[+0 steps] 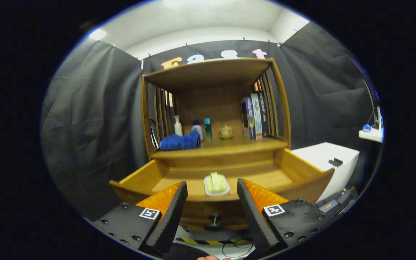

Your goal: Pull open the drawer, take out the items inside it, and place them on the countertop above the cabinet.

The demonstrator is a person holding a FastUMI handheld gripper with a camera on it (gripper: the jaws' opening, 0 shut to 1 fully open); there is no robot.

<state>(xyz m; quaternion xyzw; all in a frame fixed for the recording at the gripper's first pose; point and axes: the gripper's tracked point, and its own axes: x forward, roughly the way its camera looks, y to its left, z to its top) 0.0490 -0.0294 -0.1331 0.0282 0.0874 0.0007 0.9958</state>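
Note:
The wooden drawer [302, 173] stands pulled open below the cabinet's countertop [237, 146]. Inside it, near the front wall, lies a pale yellow-green item on a small white dish [216, 184]. My gripper [212, 196] hovers above the drawer's front edge, open, with nothing between its fingers; the dish lies just ahead of them, in line with the gap. The drawer's dark knob [214, 219] shows below, between the fingers. On the countertop sit a blue cloth [180, 141], a white pump bottle [177, 126], two more bottles [202, 130] and a small tan pot [225, 132].
Books [255, 115] stand at the right end of the countertop under the upper shelf [208, 72]. A white box [329, 159] stands right of the drawer. Striped tape and a cable [233, 243] lie on the floor below. A fingertip [211, 257] shows beneath the gripper.

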